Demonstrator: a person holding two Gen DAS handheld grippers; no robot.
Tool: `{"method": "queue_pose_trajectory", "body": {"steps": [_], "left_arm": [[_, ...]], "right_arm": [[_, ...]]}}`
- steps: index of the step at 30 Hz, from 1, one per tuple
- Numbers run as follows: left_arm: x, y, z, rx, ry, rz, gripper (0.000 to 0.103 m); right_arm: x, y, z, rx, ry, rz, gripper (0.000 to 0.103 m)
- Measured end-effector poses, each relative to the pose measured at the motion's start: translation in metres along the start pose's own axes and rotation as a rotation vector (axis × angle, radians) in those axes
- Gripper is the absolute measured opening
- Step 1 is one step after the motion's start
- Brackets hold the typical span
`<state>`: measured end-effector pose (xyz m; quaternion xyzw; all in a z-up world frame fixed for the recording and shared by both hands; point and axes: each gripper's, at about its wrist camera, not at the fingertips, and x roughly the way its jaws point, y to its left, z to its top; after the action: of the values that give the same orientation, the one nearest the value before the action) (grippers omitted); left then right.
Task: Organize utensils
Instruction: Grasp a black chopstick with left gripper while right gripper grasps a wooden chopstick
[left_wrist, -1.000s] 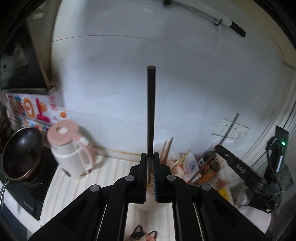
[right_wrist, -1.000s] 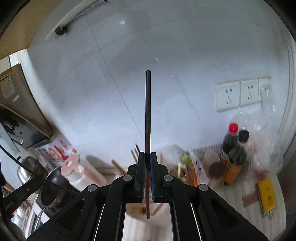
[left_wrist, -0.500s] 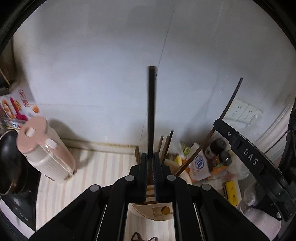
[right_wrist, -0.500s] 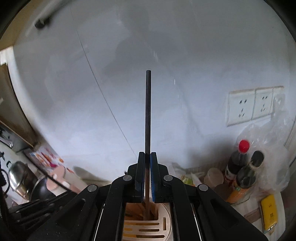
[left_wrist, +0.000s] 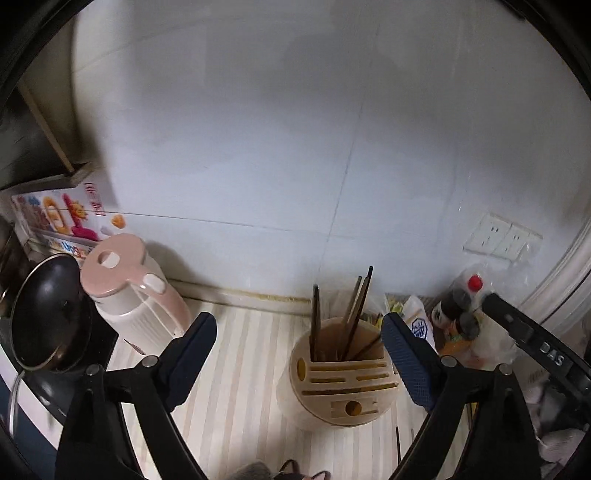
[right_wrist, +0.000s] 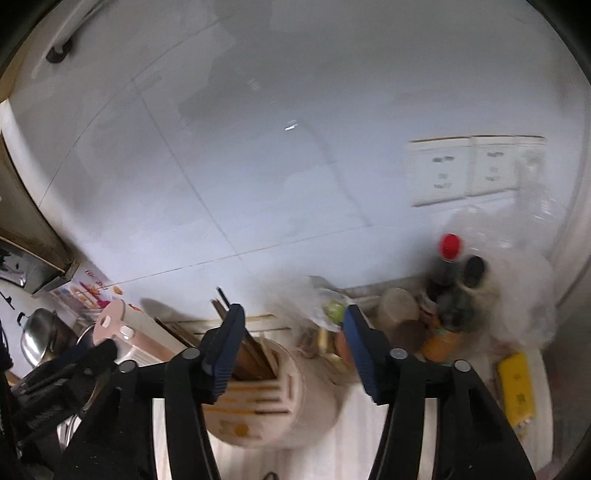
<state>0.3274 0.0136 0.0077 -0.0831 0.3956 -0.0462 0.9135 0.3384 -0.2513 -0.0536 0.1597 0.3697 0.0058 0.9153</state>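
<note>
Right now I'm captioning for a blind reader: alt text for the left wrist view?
The left gripper, jaws opening and empty, hangs over a beige slotted utensil holder with dark chopsticks standing in it. A pink-lidded kettle stands left.

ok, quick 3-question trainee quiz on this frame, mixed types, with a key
1. True or false: the left gripper is clamped on a chopstick.
2. Multiple choice: where do the chopsticks stand? A) flat on the striped counter B) in the open compartment of the beige utensil holder C) in the pink-lidded kettle
3. Fill in: seen from the right wrist, the bottle beside the clear plastic bag has a ____ cap.

Key
1. False: its jaws are opening, with nothing between the pads.
2. B
3. red
</note>
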Motion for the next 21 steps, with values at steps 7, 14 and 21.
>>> {"method": "queue_pose_trajectory", "body": {"steps": [7, 14, 21], "left_arm": [[0.027, 0.01, -0.064, 0.015, 0.067, 0.074, 0.103], [0.088, 0.005, -0.16, 0.068, 0.247, 0.241, 0.103], [0.147, 0.0, -0.238, 0.072, 0.45, 0.265, 0.103]], "right_arm": [[-0.024, -0.052, -0.055, 0.053, 0.024, -0.142, 0.077], [0.013, -0.132, -0.141, 0.08, 0.262, -0.294, 0.076], [0.071, -0.181, -0.225, 0.06, 0.541, -0.317, 0.053]]}}
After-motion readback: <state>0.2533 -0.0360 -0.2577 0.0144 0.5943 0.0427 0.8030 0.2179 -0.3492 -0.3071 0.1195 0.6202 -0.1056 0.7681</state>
